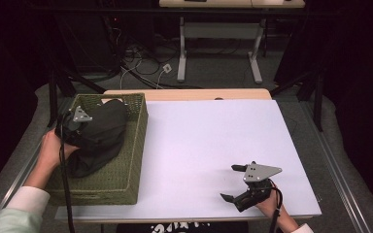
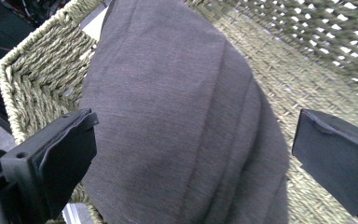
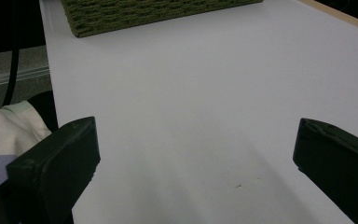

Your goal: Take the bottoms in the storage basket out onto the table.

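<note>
At the left of the table, the left gripper [image 1: 85, 127] hangs over the woven green basket [image 1: 132, 145] with its jaws spread wide on either side of the dark grey cloth [image 2: 177, 121], which lies bunched inside the basket; whether the jaws touch the fabric cannot be told. No brand, label or writing can be read on basket or cloth. Toward the right near edge, the right gripper [image 1: 234, 183] sits low over the bare white tabletop [image 1: 209, 141], jaws released wide and holding nothing.
</note>
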The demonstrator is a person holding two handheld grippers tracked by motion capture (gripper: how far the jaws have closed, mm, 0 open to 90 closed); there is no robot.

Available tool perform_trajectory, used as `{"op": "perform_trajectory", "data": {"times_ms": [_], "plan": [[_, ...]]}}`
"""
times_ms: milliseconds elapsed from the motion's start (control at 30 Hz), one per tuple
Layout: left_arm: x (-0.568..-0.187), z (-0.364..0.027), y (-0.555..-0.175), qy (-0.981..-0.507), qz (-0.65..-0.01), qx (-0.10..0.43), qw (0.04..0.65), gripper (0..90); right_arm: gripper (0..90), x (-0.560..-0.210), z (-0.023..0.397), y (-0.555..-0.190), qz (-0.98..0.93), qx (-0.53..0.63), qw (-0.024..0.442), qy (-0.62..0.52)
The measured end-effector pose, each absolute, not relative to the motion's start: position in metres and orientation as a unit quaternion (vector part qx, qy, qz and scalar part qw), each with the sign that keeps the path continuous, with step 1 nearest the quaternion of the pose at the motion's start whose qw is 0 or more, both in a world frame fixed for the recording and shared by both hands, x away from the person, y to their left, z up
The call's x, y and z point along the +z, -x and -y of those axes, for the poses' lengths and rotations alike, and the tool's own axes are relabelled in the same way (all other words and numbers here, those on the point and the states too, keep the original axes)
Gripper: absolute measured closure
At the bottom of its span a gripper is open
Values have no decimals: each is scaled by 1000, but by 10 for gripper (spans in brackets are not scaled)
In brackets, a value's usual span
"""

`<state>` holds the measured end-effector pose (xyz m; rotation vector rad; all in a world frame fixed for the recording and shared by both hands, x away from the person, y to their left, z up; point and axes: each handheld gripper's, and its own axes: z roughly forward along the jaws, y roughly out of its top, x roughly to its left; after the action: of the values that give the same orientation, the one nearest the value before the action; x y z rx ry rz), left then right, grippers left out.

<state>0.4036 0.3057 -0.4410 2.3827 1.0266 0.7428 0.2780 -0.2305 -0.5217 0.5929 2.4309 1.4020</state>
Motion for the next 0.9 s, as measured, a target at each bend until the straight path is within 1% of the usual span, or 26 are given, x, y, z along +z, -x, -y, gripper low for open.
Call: {"op": "perform_trajectory", "data": {"times_ms": [300,900], "plan": [[-440,-307,-416,-863,-377,266,207,0,1,-522,230,-278,-841,484,135,-202],[-461,-309,-430,-878,-379,248,156,0,2,-523,230,-279,-843,481,128,-201]]}}
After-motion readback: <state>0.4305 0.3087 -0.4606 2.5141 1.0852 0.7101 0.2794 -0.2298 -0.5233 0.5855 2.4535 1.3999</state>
